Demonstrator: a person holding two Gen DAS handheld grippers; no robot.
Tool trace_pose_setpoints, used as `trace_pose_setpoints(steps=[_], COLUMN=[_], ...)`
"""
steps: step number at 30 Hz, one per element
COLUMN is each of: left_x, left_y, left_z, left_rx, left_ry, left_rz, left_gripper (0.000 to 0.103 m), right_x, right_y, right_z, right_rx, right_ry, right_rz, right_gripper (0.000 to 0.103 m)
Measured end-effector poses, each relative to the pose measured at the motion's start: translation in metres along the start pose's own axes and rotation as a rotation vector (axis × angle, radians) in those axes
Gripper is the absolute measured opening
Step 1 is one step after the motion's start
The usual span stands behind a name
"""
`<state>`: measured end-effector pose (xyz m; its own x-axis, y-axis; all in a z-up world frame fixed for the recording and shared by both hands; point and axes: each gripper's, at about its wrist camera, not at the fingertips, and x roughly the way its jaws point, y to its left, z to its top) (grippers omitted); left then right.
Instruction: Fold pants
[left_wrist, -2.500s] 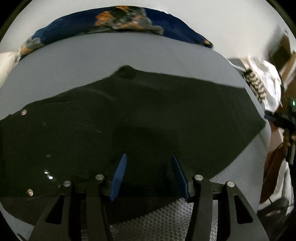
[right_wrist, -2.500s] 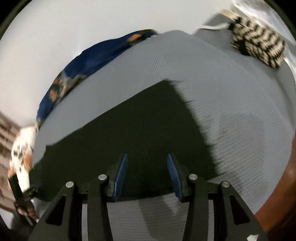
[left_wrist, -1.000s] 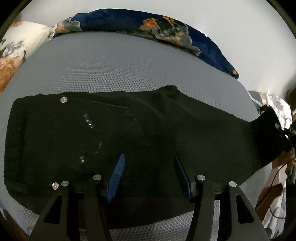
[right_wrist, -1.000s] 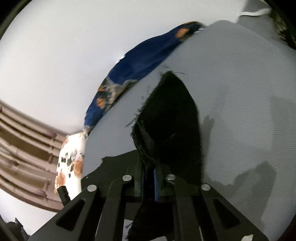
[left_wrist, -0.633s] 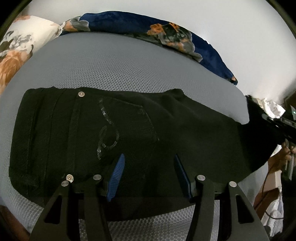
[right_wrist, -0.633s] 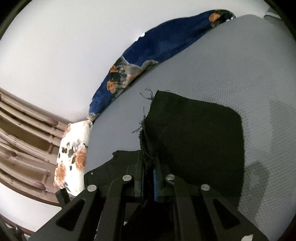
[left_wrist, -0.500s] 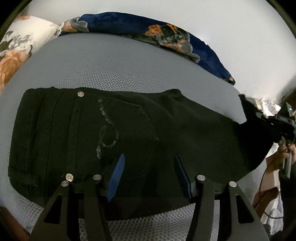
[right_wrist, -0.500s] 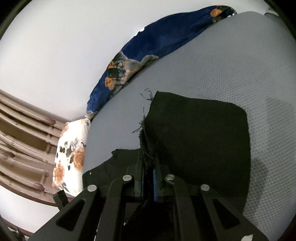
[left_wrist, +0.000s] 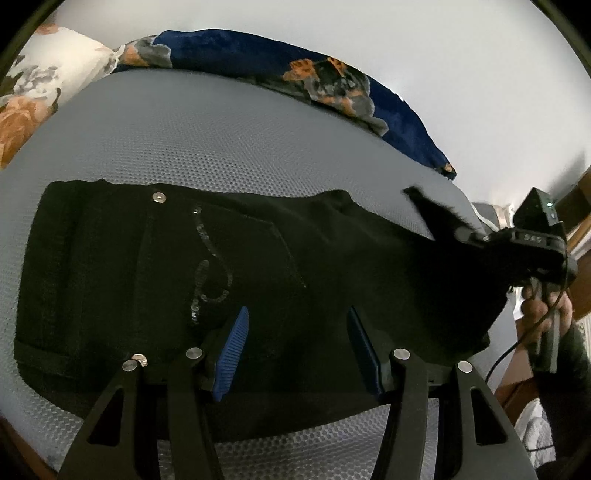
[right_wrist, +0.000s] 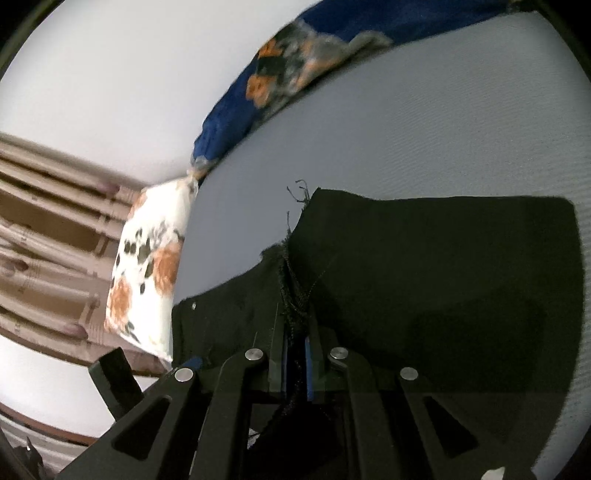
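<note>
Black pants (left_wrist: 229, 280) flat on grey bed (left_wrist: 221, 147), long axis left-right across left wrist frame, waistband at left edge. Right claw (right_wrist: 295, 363) clamped on frayed leg hem (right_wrist: 295, 295), hem lifted off bed at right of left wrist frame, waistband lying toward frame left from it. Left claw (left_wrist: 299, 347) about half open, empty, hovering over seat area, pads (left_wrist: 231, 350) not touching cloth. Judgement: fold runs along long axis, hem to waistband; right hand nearer job, left free to pin the crease.

Bare grey mattress (left_wrist: 229, 140) beyond the pants (left_wrist: 147, 266), blue floral blanket (left_wrist: 332, 77) along its far edge.
</note>
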<state>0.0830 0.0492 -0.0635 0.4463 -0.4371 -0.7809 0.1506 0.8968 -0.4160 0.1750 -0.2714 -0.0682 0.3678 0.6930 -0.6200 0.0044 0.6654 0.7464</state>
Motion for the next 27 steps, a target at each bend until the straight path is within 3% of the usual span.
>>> trace_pose_setpoints(steps=[8, 16, 23, 27], left_x=[-0.004, -0.003, -0.003, 0.001], left_y=[0.008, 0.002, -0.007, -0.010], left_z=[0.004, 0.008, 0.012, 0.013], left_rx=[-0.013, -0.013, -0.013, -0.028], left_ry=[-0.008, -0.003, 0.009, 0.036], left_rz=[-0.022, -0.057, -0.099, -0.150], left_gripper=[0.056, 0.056, 0.056, 0.056], right_x=[0.057, 0.078, 0.082, 0.057], right_y=[0.028, 0.032, 0.037, 0.037], right_z=[-0.025, -0.045, -0.053, -0.055], right_rx=[-0.069, -0.147, -0.167, -0.153], right_ry=[0.116, 0.162, 0.189, 0.131], right_rz=[0.017, -0.057, -0.065, -0.048], right_gripper=[0.007, 0.009, 0.026, 0.035])
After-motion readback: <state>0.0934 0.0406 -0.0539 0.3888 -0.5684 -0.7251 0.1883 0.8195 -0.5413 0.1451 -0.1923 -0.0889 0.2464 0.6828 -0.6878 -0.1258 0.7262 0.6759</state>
